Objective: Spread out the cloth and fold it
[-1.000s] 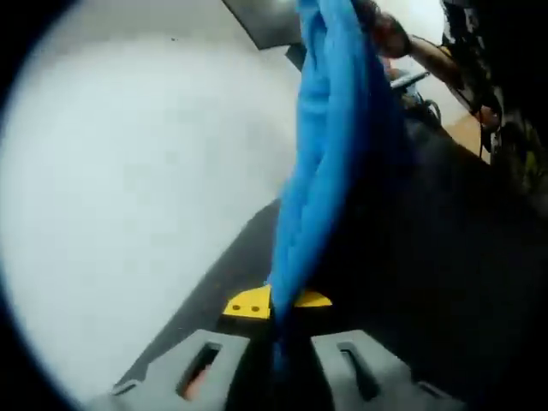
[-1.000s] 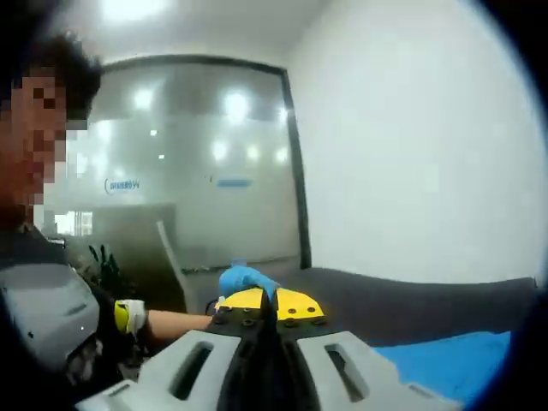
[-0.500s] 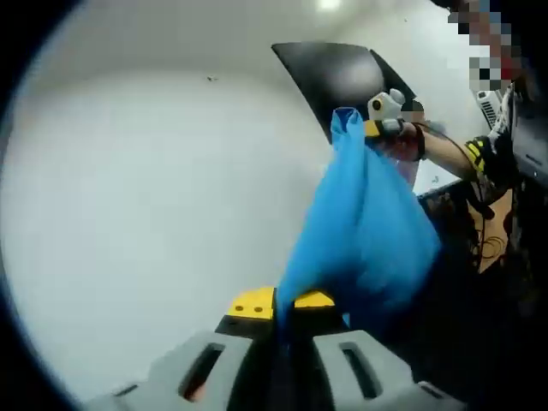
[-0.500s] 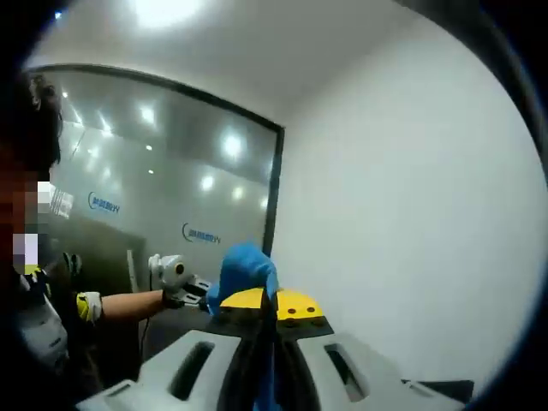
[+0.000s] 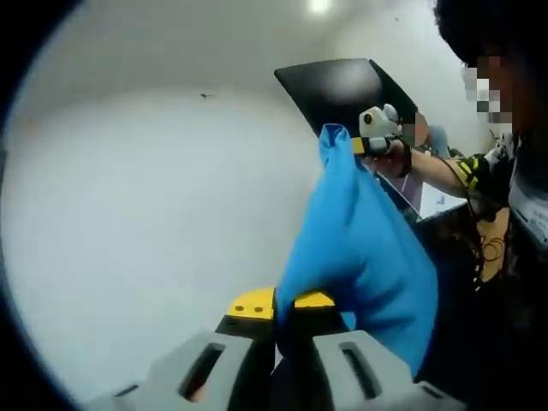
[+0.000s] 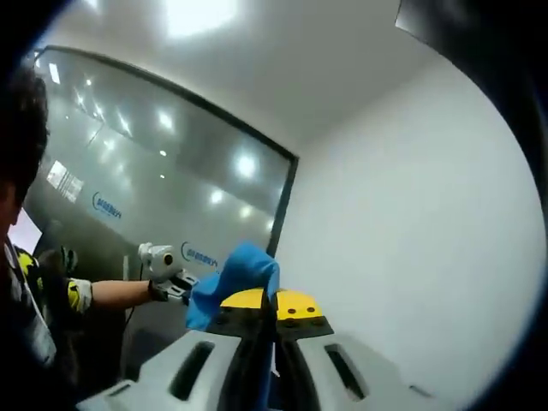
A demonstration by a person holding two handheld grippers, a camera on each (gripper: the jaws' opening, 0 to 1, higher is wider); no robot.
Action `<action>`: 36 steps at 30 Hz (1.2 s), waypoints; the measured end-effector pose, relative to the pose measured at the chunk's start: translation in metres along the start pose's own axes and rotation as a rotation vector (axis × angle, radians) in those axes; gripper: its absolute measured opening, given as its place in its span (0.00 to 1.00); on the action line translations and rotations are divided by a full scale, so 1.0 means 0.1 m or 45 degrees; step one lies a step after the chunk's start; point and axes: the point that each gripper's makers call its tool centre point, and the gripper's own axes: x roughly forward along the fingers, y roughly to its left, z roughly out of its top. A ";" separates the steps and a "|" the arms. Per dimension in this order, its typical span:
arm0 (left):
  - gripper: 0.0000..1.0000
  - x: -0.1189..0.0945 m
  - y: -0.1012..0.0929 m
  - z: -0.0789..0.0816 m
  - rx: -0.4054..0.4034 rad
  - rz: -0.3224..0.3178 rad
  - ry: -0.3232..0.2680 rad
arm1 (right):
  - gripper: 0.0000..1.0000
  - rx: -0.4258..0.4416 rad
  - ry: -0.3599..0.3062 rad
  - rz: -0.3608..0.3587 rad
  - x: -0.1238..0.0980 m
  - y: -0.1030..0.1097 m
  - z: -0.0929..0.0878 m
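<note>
Both hand-held grippers, left (image 5: 282, 301) and right (image 6: 272, 301), clamped on cloth (image 5: 360, 248) corners, lower centre; pull apart evenly before lowering.

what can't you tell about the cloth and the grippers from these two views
- Blue cloth, left gripper view: its lower end is cut off behind the left gripper, so its full size is unknown.
- Right gripper view: the right gripper hides most of the cloth; a bunched tip shows.
- Table: cannot tell what lies below the cloth.
- Glass wall lettering: too small and blurred to read.

Both claw cams tilted up, facing each other, sharing cloth (image 5: 360, 248)
</note>
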 end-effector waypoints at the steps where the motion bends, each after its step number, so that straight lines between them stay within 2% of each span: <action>1: 0.01 -0.01 -0.01 0.01 -0.010 -0.007 -0.017 | 0.00 0.001 -0.008 0.012 0.00 0.01 0.02; 6: 0.01 -0.02 0.03 -0.06 -0.065 0.009 -0.039 | 0.00 0.026 -0.009 0.050 0.07 0.06 0.04; 9: 0.00 -0.05 0.01 -0.01 -0.064 -0.003 -0.043 | 0.00 0.019 0.005 0.064 0.08 0.05 0.06; 10: 0.00 -0.07 0.02 0.04 -0.057 -0.011 -0.047 | 0.00 0.055 0.008 0.068 0.09 0.04 0.06; 11: 0.00 -0.08 0.03 0.06 -0.057 -0.009 -0.048 | 0.00 0.144 0.010 0.069 0.12 0.02 0.06; 12: 0.00 -0.08 0.08 0.11 -0.056 -0.001 -0.058 | 0.00 0.233 0.020 0.058 0.16 -0.05 0.05; 13: 0.00 -0.06 0.15 0.11 -0.075 0.018 -0.050 | 0.00 0.274 0.038 0.062 0.21 -0.10 0.01; 15: 0.00 0.01 0.30 0.02 -0.177 0.042 -0.006 | 0.00 0.259 0.072 0.052 0.30 -0.24 -0.14; 17: 0.00 0.10 0.53 -0.14 -0.162 0.141 0.066 | 0.00 0.224 0.142 0.036 0.35 -0.40 -0.36; 18: 0.00 0.16 0.66 -0.22 -0.134 0.209 0.102 | 0.00 0.251 0.164 0.028 0.40 -0.51 -0.47; 20: 0.00 0.30 0.89 -0.33 -0.180 0.292 0.150 | 0.00 0.274 0.217 0.070 0.59 -0.73 -0.67; 21: 0.00 0.35 1.05 -0.35 -0.195 0.346 0.160 | 0.00 0.309 0.223 0.031 0.71 -0.94 -0.70; 22: 0.00 0.39 1.23 -0.34 -0.215 0.421 0.167 | 0.00 0.350 0.198 -0.038 0.84 -1.15 -0.71; 23: 0.00 0.39 1.41 -0.27 -0.163 0.503 0.178 | 0.00 0.302 0.188 -0.087 0.92 -1.31 -0.67; 24: 0.00 0.39 1.51 -0.15 -0.108 0.558 0.166 | 0.00 0.232 0.141 -0.112 0.96 -1.41 -0.57; 25: 0.00 0.40 1.50 -0.01 -0.067 0.590 0.135 | 0.00 0.174 0.109 -0.086 0.98 -1.40 -0.49; 26: 0.00 0.40 1.45 0.08 0.036 0.604 0.148 | 0.00 0.145 0.074 -0.066 0.93 -1.34 -0.41; 27: 0.00 0.40 1.35 0.12 0.059 0.583 0.149 | 0.00 0.150 0.057 -0.065 0.87 -1.29 -0.39; 28: 0.00 0.40 1.19 0.12 0.078 0.531 0.144 | 0.00 0.144 0.049 -0.037 0.77 -1.22 -0.40; 29: 0.00 0.36 1.02 0.07 0.150 0.487 0.170 | 0.00 0.149 0.038 -0.019 0.63 -1.13 -0.44; 30: 0.00 0.32 0.85 -0.02 0.177 0.449 0.199 | 0.00 0.164 0.034 -0.011 0.47 -1.04 -0.53; 32: 0.00 0.20 0.25 -0.32 0.156 0.305 0.200 | 0.00 0.299 0.069 0.035 -0.02 -0.67 -0.85; 35: 0.00 0.00 -0.69 -0.82 0.157 0.130 0.239 | 0.00 0.251 0.048 0.048 -0.75 -0.06 -1.33; 36: 0.00 -0.06 -1.04 -1.01 0.142 0.068 0.254 | 0.00 0.280 0.059 0.036 -0.98 0.15 -1.53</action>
